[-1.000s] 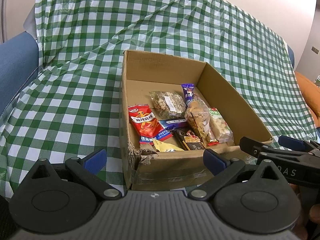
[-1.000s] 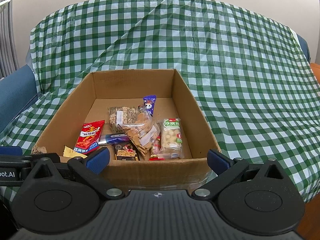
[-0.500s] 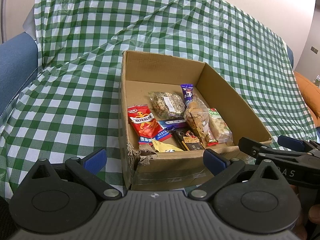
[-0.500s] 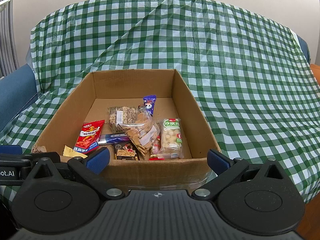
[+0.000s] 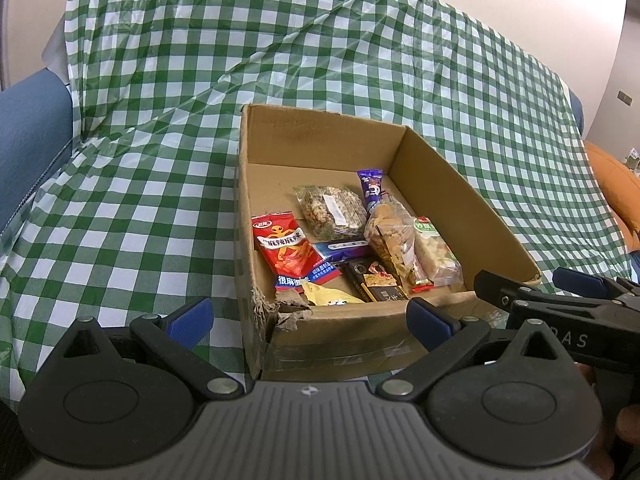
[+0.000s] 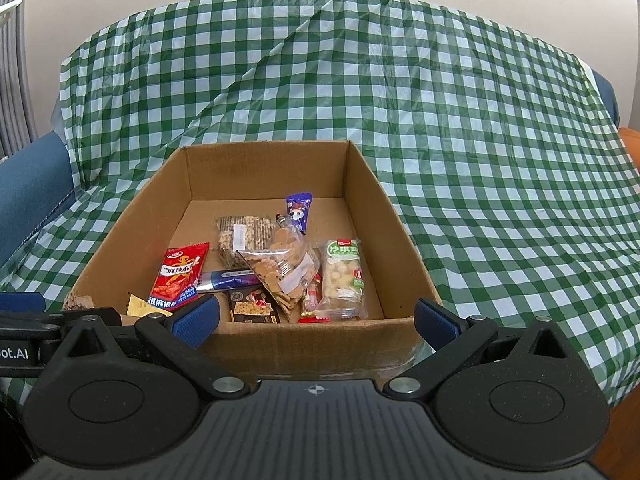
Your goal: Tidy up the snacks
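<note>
An open cardboard box (image 5: 460, 188) (image 6: 404, 236) sits on the green checked tablecloth. Inside lie several snack packets: a red chili snack pack (image 5: 286, 246) (image 6: 178, 270), a clear bag of seed bars (image 5: 332, 212) (image 6: 244, 236), a purple packet (image 5: 371, 188) (image 6: 298, 210), a bag of crackers (image 5: 394, 240) (image 6: 282, 270), a green-topped puff pack (image 5: 434, 250) (image 6: 344, 276), a black bar (image 5: 374, 280) (image 6: 252, 306) and a yellow packet (image 5: 328, 296). My left gripper (image 5: 308, 318) and right gripper (image 6: 316, 320) are both open and empty, held just before the box's near wall.
The checked cloth (image 5: 120, 220) (image 6: 520, 200) covers the whole table. The box's near left corner (image 5: 280, 312) is torn. A blue chair (image 5: 24, 136) stands at the left. An orange seat (image 5: 616, 184) is at the right. The right gripper shows in the left wrist view (image 5: 560, 292).
Almost nothing: the left wrist view has shifted very slightly. Both grippers stay open and the snacks have not moved.
</note>
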